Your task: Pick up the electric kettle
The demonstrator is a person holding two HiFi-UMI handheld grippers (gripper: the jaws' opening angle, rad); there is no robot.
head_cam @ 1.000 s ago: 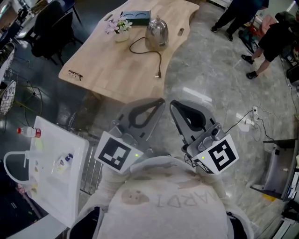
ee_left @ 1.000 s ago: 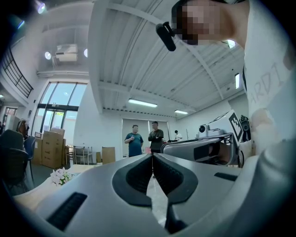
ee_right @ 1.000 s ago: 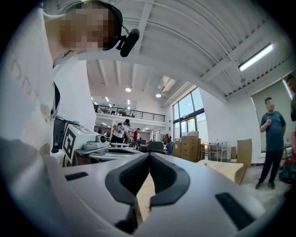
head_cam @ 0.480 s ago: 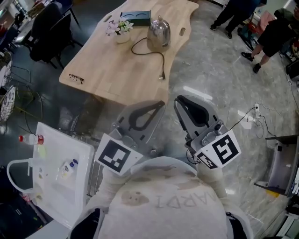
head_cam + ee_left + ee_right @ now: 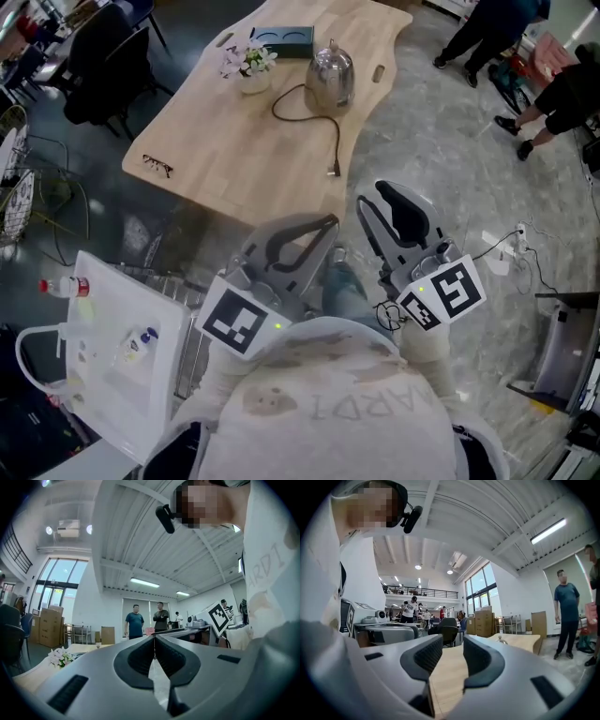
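The steel electric kettle (image 5: 330,78) stands upright at the far end of the light wooden table (image 5: 234,150), and its black cord (image 5: 314,111) trails to a plug (image 5: 333,171) near the table's edge. Both grippers are held level over the floor, short of the table and well apart from the kettle. My left gripper (image 5: 331,222) is shut with nothing in it, its jaws meeting at the tips (image 5: 154,637). My right gripper (image 5: 373,197) is open; its jaws have just been opening, with nothing between them (image 5: 453,644). Far off in the right gripper view, the kettle (image 5: 499,638) is only a small shape on the table.
On the table are a potted flower (image 5: 251,70), a dark tray (image 5: 284,37) and glasses (image 5: 157,166). A white cart (image 5: 112,337) with a bottle (image 5: 61,286) stands at the left. People (image 5: 487,28) stand at the far right; a cable (image 5: 511,244) lies on the floor.
Both grippers have moved forward toward the table. The right gripper's jaws, closed before, now stand apart. The left gripper stays shut.
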